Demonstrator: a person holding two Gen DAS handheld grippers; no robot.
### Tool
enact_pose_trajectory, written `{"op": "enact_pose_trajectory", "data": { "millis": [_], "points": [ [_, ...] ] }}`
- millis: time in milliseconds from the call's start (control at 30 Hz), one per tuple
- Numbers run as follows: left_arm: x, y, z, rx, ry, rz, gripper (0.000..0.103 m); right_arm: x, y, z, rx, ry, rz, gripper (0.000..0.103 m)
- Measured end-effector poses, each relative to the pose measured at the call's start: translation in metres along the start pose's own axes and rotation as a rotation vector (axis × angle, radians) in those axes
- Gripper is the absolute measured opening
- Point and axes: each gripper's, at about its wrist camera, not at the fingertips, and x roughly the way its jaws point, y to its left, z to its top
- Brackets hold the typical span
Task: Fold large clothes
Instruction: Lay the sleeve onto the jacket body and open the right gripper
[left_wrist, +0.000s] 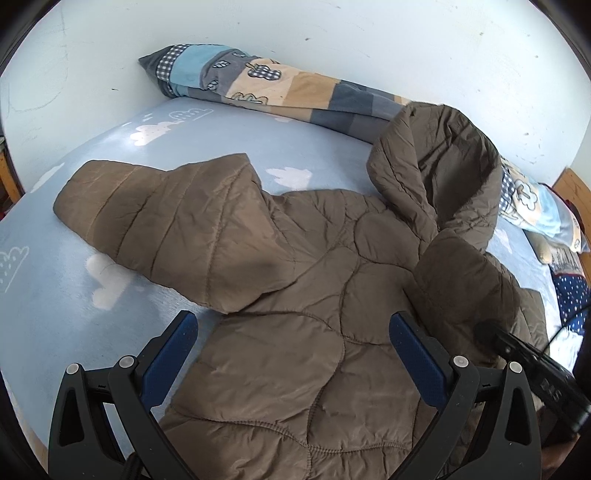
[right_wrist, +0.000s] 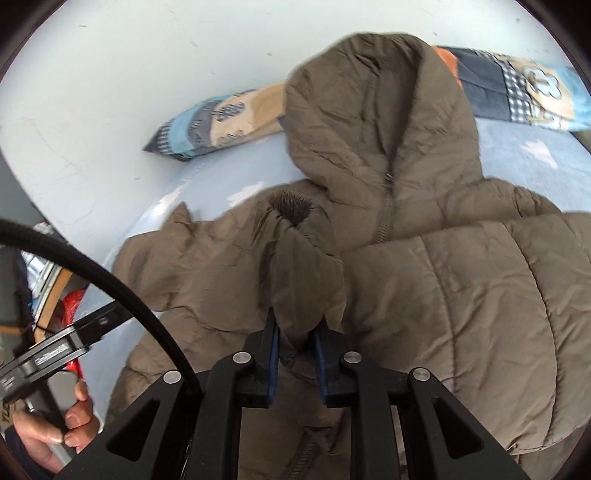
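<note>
A brown quilted hooded jacket (left_wrist: 295, 295) lies spread on a blue bed sheet with white clouds (left_wrist: 122, 140). One sleeve (left_wrist: 147, 214) stretches out to the left, and the hood (left_wrist: 436, 166) stands up at the back right. My left gripper (left_wrist: 291, 317) is open and hovers over the jacket's lower body with nothing between its fingers. In the right wrist view, my right gripper (right_wrist: 297, 317) has its jaws narrow on the bunched cuff end of the other sleeve (right_wrist: 299, 266), which lies across the jacket's front near the zip (right_wrist: 386, 210).
A patchwork quilt (left_wrist: 258, 85) runs along the white wall behind the bed. A navy dotted cloth (left_wrist: 570, 299) and a wooden bed frame (left_wrist: 572, 192) are at the right. A hand (right_wrist: 66, 428) holds the left gripper's handle, and a black cable (right_wrist: 110, 273) arcs past.
</note>
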Motion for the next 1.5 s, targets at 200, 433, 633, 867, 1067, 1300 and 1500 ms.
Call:
{"op": "enact_pose_trajectory", "data": {
  "millis": [200, 433, 633, 867, 1067, 1300, 1500],
  "points": [
    [-0.007, 0.01, 0.004, -0.046, -0.016, -0.007, 0.103, -0.013, 0.033, -0.004, -0.078, 0.033, 0.149, 0.048],
    [-0.007, 0.004, 0.004, -0.012, 0.004, -0.076, 0.103, -0.11, -0.004, 0.009, 0.118, -0.134, 0.017, 0.048],
    [0.012, -0.019, -0.01, 0.066, 0.138, -0.159, 0.103, -0.186, -0.108, 0.001, 0.402, -0.195, -0.248, 0.05],
    [0.036, -0.044, -0.026, 0.155, 0.214, -0.129, 0.102, -0.175, -0.174, -0.03, 0.729, -0.084, -0.17, 0.05],
    [0.063, -0.061, -0.023, 0.231, 0.199, -0.034, 0.097, -0.145, -0.167, -0.033, 0.732, 0.011, -0.131, 0.05],
    [0.08, -0.077, 0.0, 0.325, 0.107, 0.034, 0.092, -0.115, -0.165, -0.038, 0.733, 0.08, -0.104, 0.05],
    [0.085, -0.071, 0.017, 0.284, 0.117, 0.042, 0.092, -0.126, -0.152, -0.021, 0.647, 0.039, -0.155, 0.05]
  ]
}}
